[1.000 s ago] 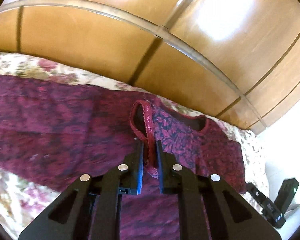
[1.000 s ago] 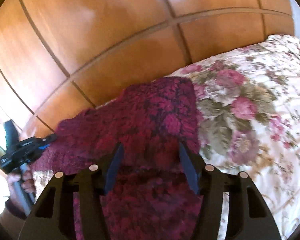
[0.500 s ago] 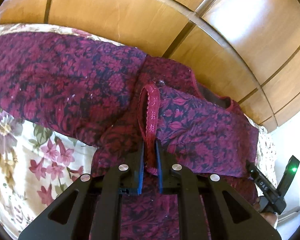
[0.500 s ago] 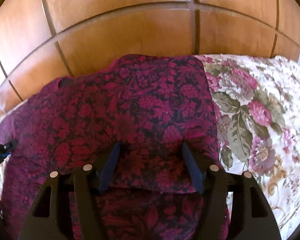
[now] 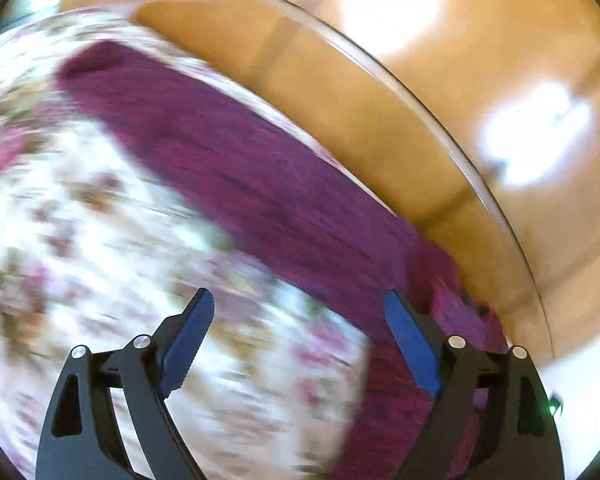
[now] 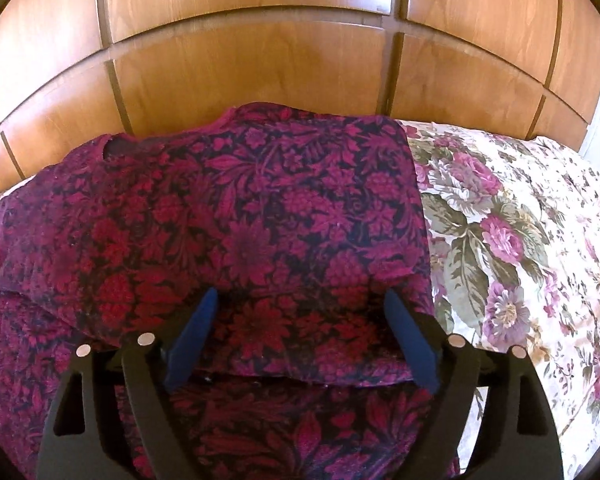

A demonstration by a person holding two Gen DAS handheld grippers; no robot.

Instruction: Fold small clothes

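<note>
A dark red garment point(image 6: 228, 216) with a purple flower print lies on the flowered bedspread point(image 6: 520, 240), one layer folded over another. In the right wrist view my right gripper point(image 6: 302, 300) hangs just above the folded edge, its jaws opening wide, nothing pinched between the blue pads point(image 6: 410, 340). The left wrist view is blurred by motion. There the garment point(image 5: 260, 184) runs as a long band toward the far left. My left gripper point(image 5: 300, 304) is over the bedspread point(image 5: 80, 240) beside the cloth, jaws opening, nothing between them.
A wooden panelled wall point(image 6: 260, 60) rises directly behind the bed. The bedspread stretches out to the right of the garment. A small green light point(image 5: 553, 409) shows at the lower right edge of the left wrist view.
My left gripper let go of the garment's trimmed edge, opened wide and swung fast to the left over the bedspread. My right gripper widened its jaws and sank slightly toward the folded cloth.
</note>
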